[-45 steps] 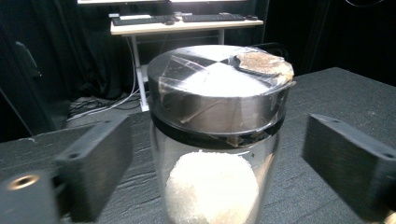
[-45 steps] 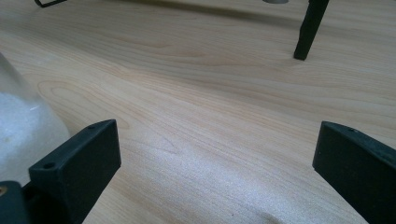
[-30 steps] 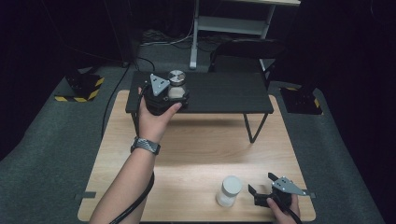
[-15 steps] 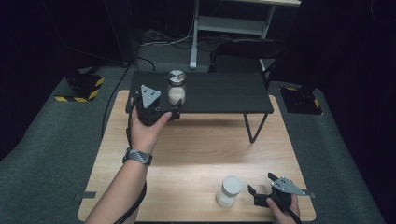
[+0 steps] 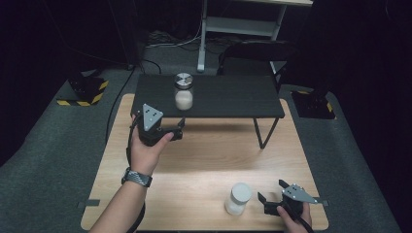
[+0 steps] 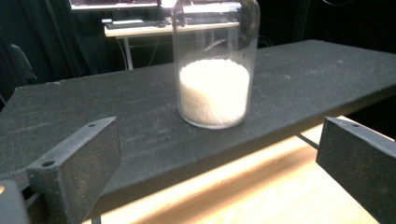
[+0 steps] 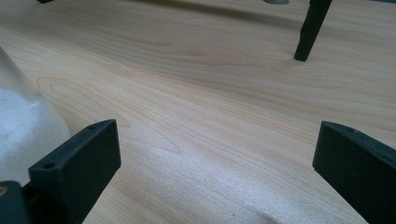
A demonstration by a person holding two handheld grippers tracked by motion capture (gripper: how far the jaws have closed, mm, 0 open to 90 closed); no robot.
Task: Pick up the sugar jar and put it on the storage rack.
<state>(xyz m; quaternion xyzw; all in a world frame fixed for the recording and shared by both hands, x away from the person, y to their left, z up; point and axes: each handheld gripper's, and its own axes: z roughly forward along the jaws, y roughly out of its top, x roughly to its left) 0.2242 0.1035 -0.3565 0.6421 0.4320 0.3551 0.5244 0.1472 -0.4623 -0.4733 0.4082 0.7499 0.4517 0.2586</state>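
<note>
From the high view, your left gripper (image 5: pixel 167 130) sits over the wooden tabletop (image 5: pixel 209 160), just in front of the near edge of the black raised shelf (image 5: pixel 233 99), and its jaws are spread with nothing between them. The glass jar with the metal lid (image 5: pixel 183 91) stands upright on that shelf, near its left part, a little beyond your left gripper and apart from it; white grains fill its lower half. Your right gripper (image 5: pixel 272 203) rests low at the near right corner of the tabletop, jaws released, pointing toward the white-lidded jar (image 5: pixel 238 198), which stands just beside it on the wood.

In the left gripper view, your two black jaws stand wide apart at the bottom corners, gripping nothing. The glass jar (image 6: pixel 214 63) rises straight ahead between them but farther off, upright on the black shelf (image 6: pixel 93 116), its grains reaching less than halfway up the glass. The pale tabletop (image 6: pixel 261 191) shows below the shelf's edge.

In the right gripper view, your jaws are likewise parted and empty over the wood grain (image 7: pixel 201 107). The white-lidded jar (image 7: pixel 23 121) curves in at the left edge, just outside the left jaw; whether it touches the jaw you cannot tell. A black shelf leg (image 7: pixel 309 30) stands farther back.
</note>
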